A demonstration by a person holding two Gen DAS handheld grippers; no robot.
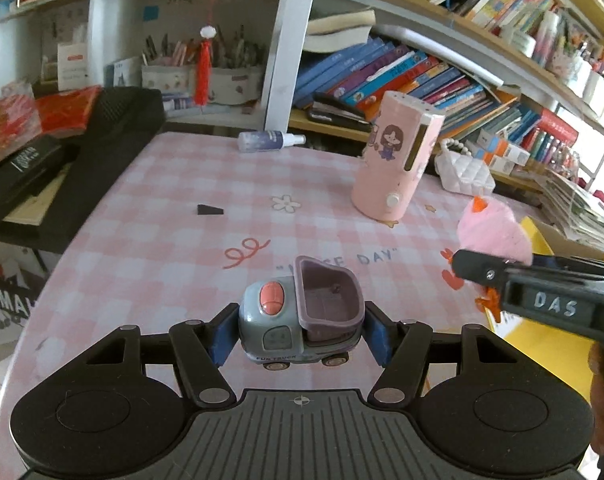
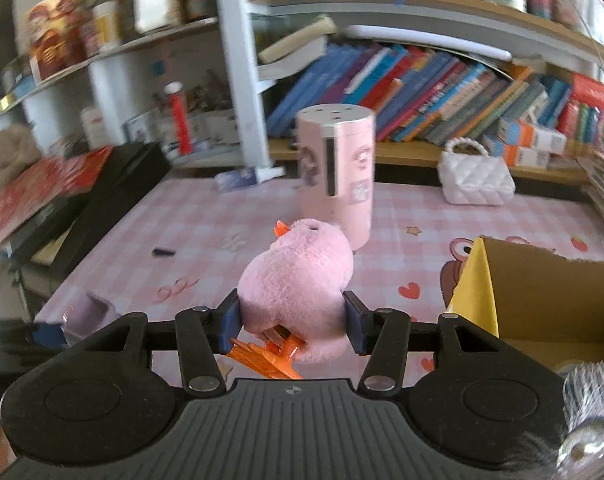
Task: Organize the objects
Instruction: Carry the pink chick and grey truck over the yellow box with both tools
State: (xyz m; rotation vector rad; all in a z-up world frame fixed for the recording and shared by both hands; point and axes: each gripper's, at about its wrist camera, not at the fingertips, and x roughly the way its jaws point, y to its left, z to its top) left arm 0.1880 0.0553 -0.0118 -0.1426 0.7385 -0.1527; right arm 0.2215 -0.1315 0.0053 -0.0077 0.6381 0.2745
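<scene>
Pink fluffy plush chick with orange plastic feet point(image 2: 298, 292) squeezed at its round belly between the right gripper point(image 2: 293, 322) pads, carried above the near right part of the pink checked tablecloth point(image 1: 174, 240), just beside the open yellow cardboard box point(image 2: 541, 300) at the near right corner. Soft and light, likely to give under pressure, so best pinched across the body, never by the thin feet. Grey and lilac plastic toy truck point(image 1: 302, 316) clamped at both ends by the left gripper point(image 1: 302, 340), over the near edge; hard, smooth, probably slippery, needing a firm flat-sided grip. Pink cylindrical holder point(image 1: 393, 160) upright toward the far edge
</scene>
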